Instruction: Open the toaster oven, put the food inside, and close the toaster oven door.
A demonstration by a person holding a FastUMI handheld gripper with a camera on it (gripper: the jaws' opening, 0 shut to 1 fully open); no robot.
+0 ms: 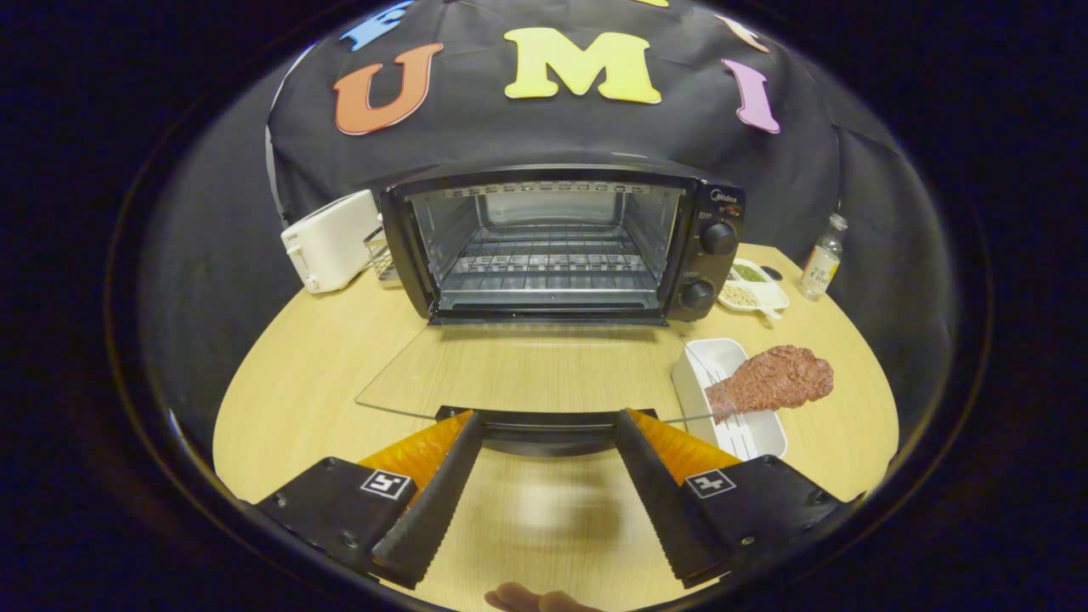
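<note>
The black toaster oven stands at the back of the round wooden table, its cavity facing the gripper and its glass door folded down flat. The door's dark handle lies crosswise between the fingertips. The gripper is spread wide, its fingers on either side of the handle, grasping nothing. The reddish-brown piece of meat rests across the rim of a white rectangular tray to the right of the door, its long axis running sideways, the broad end pointing right and away from the oven.
</note>
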